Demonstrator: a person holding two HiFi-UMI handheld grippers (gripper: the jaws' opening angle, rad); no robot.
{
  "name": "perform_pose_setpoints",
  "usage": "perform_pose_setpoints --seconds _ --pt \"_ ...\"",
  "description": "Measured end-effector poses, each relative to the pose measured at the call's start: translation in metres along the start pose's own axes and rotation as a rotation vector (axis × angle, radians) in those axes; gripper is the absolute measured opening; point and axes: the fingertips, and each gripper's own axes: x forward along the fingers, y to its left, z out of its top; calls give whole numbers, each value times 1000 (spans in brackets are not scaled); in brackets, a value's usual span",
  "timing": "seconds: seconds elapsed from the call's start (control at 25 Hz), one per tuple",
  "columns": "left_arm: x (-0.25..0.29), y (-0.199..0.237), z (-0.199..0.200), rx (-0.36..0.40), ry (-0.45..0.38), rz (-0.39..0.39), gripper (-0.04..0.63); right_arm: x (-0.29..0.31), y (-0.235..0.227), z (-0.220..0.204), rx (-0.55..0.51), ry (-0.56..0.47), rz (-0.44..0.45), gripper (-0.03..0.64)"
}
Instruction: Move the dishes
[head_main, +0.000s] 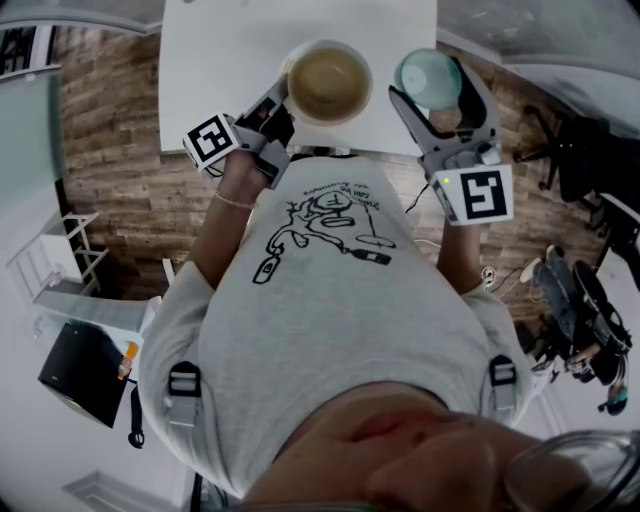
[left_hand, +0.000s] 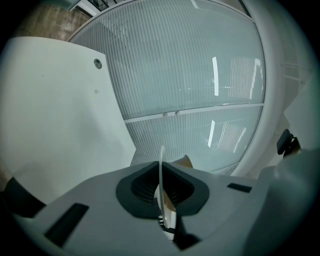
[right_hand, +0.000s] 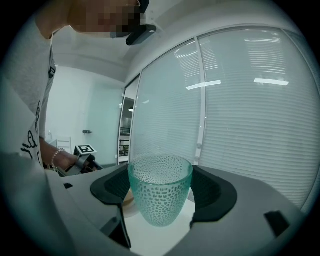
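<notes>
Nearest the camera, the person's printed T-shirt (head_main: 330, 300) fills the middle of the head view, with both forearms reaching up toward the top of the frame.

Just above the shirt, at centre-left, the left gripper (head_main: 278, 108) has its jaws pinched narrow on the near rim of a white bowl with a tan inside (head_main: 328, 82). In the left gripper view that rim stands edge-on as a thin white line between the dark pads, one pad inside the bowl and one outside.

At centre-right, the right gripper (head_main: 437, 100) holds a dimpled teal glass tumbler (head_main: 428, 78). Its jaws sit against either side of the tumbler's body, which stands upright.

Both dishes are at the near edge of the white table (head_main: 220, 40) at the top of the frame. Whether they are clear of its surface I cannot tell. Beyond the table, the gripper views show a ribbed glass wall (left_hand: 190, 75).

The step in hand looks like the grasp-and-lift: both dishes are gripped and neither is yet placed anywhere new. The next move probably calls for a level carry. The bowl hangs from a single rim pinch and could tip or slip, while the tumbler's grip looks the more secure.
</notes>
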Motion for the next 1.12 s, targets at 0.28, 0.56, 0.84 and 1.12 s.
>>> perform_pose_setpoints --seconds 0.28,0.56,0.84,1.12 --pt "2 0 -2 0 6 2 12 -18 -25 -12 0 15 -62 376" --pt "0 -2 -4 0 13 -1 12 -21 -24 -19 33 17 -62 376" --pt "-1 -2 -6 3 15 3 12 -19 -29 -44 71 39 -65 375" --pt "-5 -3 -7 6 16 1 12 -14 -24 -67 92 32 -61 376"
